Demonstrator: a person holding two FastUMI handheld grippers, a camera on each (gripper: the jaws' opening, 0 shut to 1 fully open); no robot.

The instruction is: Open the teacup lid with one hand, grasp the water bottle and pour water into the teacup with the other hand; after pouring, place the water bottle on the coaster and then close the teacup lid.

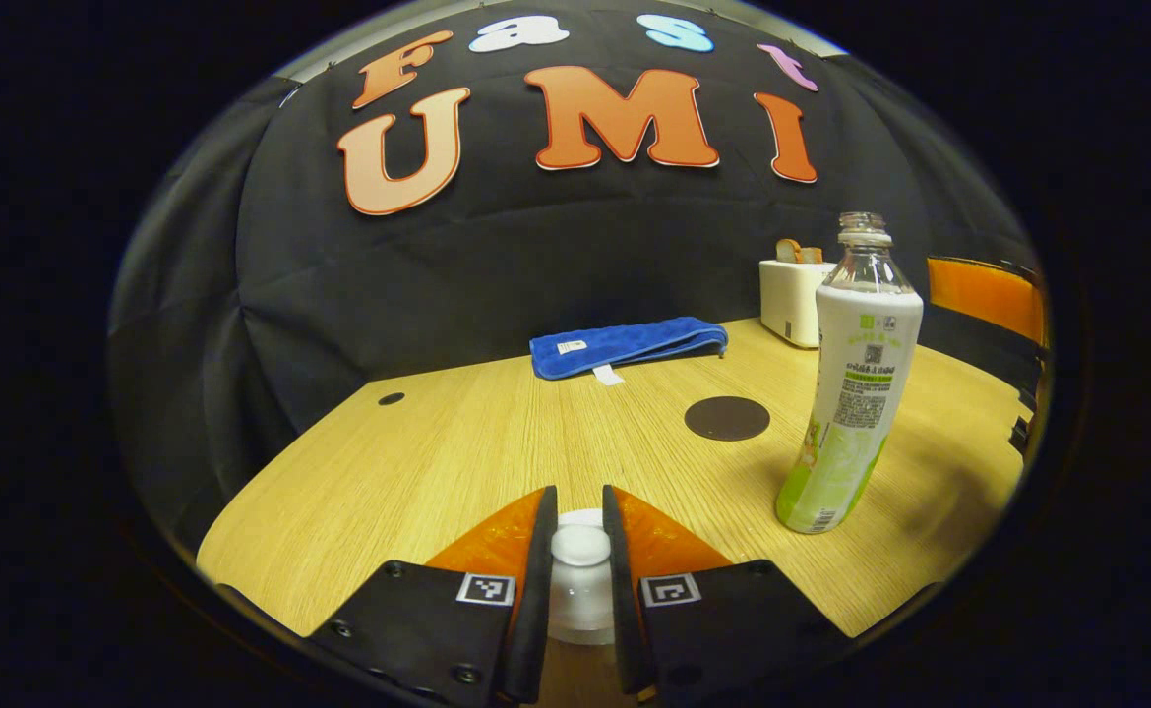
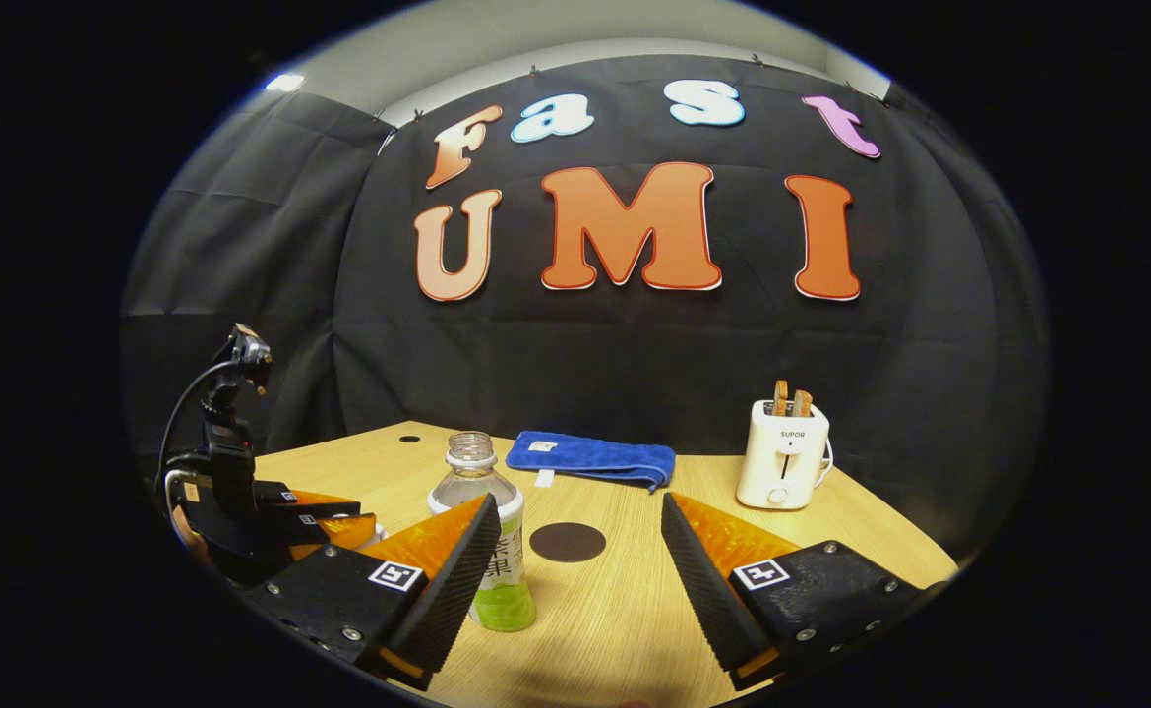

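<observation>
**Left tongs pinch the teacup lid's knob; bottle stands uncapped**

The left gripper (image 1: 579,551) has its fingers drawn narrow, both pressing the round white knob of the teacup lid (image 1: 580,544); the cup beneath is mostly hidden. The right gripper (image 2: 575,551) hangs wide apart, holding nothing, its ridged pads bare. Just beside its left finger stands the water bottle (image 2: 485,531), upright, clear plastic, cap off, on the pale wood-grain table (image 2: 625,619). Beyond lie the dark round coaster (image 2: 567,542), a folded blue cloth (image 2: 590,457) and a white toaster (image 2: 783,454).
</observation>
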